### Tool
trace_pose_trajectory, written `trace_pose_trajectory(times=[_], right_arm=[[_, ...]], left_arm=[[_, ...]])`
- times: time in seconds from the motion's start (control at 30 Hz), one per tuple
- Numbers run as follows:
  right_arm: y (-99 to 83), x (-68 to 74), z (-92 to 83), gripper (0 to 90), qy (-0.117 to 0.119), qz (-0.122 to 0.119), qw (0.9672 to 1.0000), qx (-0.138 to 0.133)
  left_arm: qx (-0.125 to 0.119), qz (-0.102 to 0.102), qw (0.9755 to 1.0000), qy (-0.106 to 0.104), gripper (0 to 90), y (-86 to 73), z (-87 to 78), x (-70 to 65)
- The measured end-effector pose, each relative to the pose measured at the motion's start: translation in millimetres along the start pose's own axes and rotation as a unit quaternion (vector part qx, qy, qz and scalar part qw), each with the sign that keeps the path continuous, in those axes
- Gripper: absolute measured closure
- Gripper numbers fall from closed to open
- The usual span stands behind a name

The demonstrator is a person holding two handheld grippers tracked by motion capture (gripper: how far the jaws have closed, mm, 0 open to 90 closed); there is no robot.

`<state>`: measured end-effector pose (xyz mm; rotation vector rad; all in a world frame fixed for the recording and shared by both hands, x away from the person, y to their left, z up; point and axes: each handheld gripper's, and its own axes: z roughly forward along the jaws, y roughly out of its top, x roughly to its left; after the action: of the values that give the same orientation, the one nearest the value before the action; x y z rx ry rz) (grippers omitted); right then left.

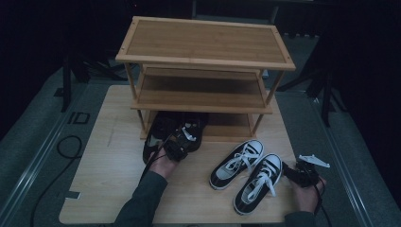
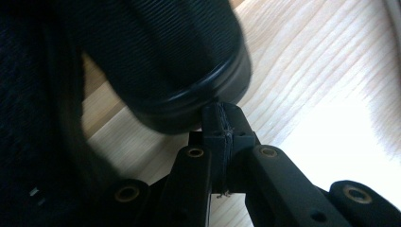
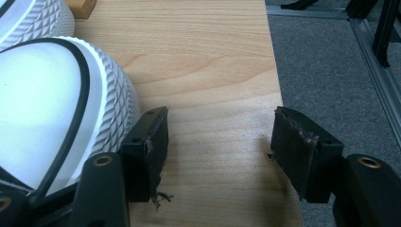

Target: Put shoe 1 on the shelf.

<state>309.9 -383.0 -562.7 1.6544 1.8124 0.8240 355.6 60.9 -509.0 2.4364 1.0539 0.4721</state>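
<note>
Two black shoes (image 1: 160, 130) lie at the front of the wooden rack's (image 1: 203, 42) bottom shelf. My left gripper (image 1: 182, 142) is right over them. In the left gripper view its jaws are pressed together, left gripper (image 2: 221, 120) shut, tips against the dark rubber rim of a black shoe (image 2: 179, 61); I cannot tell whether anything is pinched. A pair of black-and-white sneakers (image 1: 246, 170) lies on the table at the front right. My right gripper (image 1: 297, 172) rests beside them, right gripper (image 3: 220, 123) open with bare wood between the pads, its left pad next to a white toe cap (image 3: 47, 104).
The three-shelf rack stands at the back of the wooden table (image 1: 108, 142). The table's right edge (image 3: 279, 94) runs close to my right gripper, with grey carpet (image 3: 331, 71) beyond. A black cable (image 1: 68, 146) loops on the floor at the left.
</note>
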Motion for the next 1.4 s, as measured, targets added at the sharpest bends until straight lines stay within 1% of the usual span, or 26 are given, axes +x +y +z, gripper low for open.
trace_pose_trajectory(times=[0.07,0.1,0.13,0.23,0.4,0.43,0.53,0.77,1.03,1.13,1.23,1.4], right_arm=[[0.0,0.0,0.0,36.8,0.0,0.0,1.0,0.0],[0.0,0.0,0.0,36.8,0.0,0.0,1.0,0.0],[0.0,0.0,0.0,36.8,0.0,0.0,1.0,0.0],[0.0,0.0,0.0,36.8,0.0,0.0,1.0,0.0],[0.0,0.0,0.0,36.8,0.0,-0.001,1.0,0.0],[0.0,0.1,0.0,36.8,0.0,0.0,1.0,0.0],[0.0,0.0,0.1,36.8,0.0,-0.001,1.0,0.0],[0.1,0.0,0.1,36.8,0.0,0.0,1.0,0.0],[0.1,0.0,0.1,36.7,0.0,-0.001,1.0,0.0],[0.1,0.0,0.1,36.7,0.0,-0.001,1.0,0.0],[0.1,0.0,0.1,36.7,0.0,0.0,1.0,0.0],[0.1,-0.1,0.2,36.6,0.0,-0.001,1.0,0.0]], left_arm=[[0.003,-0.007,0.9999,0.008,89.6,-3.4,-1.2,4.9],[0.003,-0.007,0.9999,0.008,89.7,-3.4,-1.2,4.9],[0.004,-0.015,0.9997,0.017,89.6,-4.7,-0.6,8.0],[0.004,-0.018,0.9997,0.015,89.6,-4.3,0.2,10.0],[0.002,-0.015,0.9998,0.016,89.6,-0.3,1.1,7.8],[0.0,-0.014,0.9998,0.015,89.6,4.1,2.8,5.5],[-0.002,-0.013,0.9998,0.011,89.4,9.6,5.8,3.3],[0.0,-0.014,0.9998,0.01,89.4,18.0,11.3,3.1],[-0.005,-0.016,0.9999,0.001,89.4,26.7,17.9,2.7],[-0.004,-0.016,0.9999,-0.002,89.3,30.1,19.6,2.3],[-0.003,-0.013,0.9999,-0.002,89.1,31.8,20.2,0.2],[-0.003,-0.01,0.9999,-0.008,88.6,30.2,18.5,0.1]])
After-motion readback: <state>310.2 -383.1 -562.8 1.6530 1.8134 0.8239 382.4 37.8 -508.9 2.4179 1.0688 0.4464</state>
